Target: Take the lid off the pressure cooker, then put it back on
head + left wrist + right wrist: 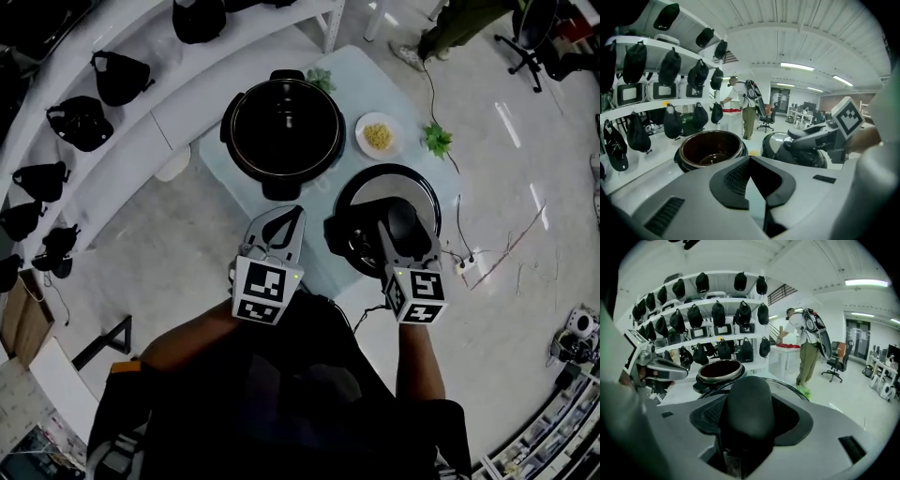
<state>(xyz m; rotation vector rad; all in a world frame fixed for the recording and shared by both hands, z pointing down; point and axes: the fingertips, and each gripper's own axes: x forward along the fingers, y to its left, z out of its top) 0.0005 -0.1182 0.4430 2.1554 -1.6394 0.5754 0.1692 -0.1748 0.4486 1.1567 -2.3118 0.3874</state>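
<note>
Far left in the head view: curved white shelves (pixel 141 112), lined with black bags (pixel 120 77). Toward the middle, a pale blue table (pixel 361 84) with the pressure cooker (pixel 228 131) on its left half, lid off, dark inner pot open to the camera.

At 6 o'clock from the cooker, just off its near edge, the left gripper (pixel 294 219). Jaws drawn together to a thin slit in the left gripper view, with nothing between them but a sliver of tabletop. Pointed toward the cooker, apart from it.

At about 4 o'clock from the cooker, the lid (pixel 361 199), over the table's near right part. Close beside the cooker body; resting or just lifted, impossible to tell. On top of it, the black handle (pixel 405 217), clamped by the right gripper (pixel 392 231). In the right gripper view, rounded handle filling the space between the jaws, both pressed against its sides.

At 3 o'clock from the cooker and 12 o'clock from the lid, a small white plate (pixel 362 125) with something yellow on it. Further right, at the table's edge, a green sprig (pixel 436 141). More greenery (pixel 321 80) at 1 o'clock from the cooker. On the pale floor at far right, thin cables (pixel 511 246). In the right gripper view's background, a person (pixel 808 345) standing by a white table.
</note>
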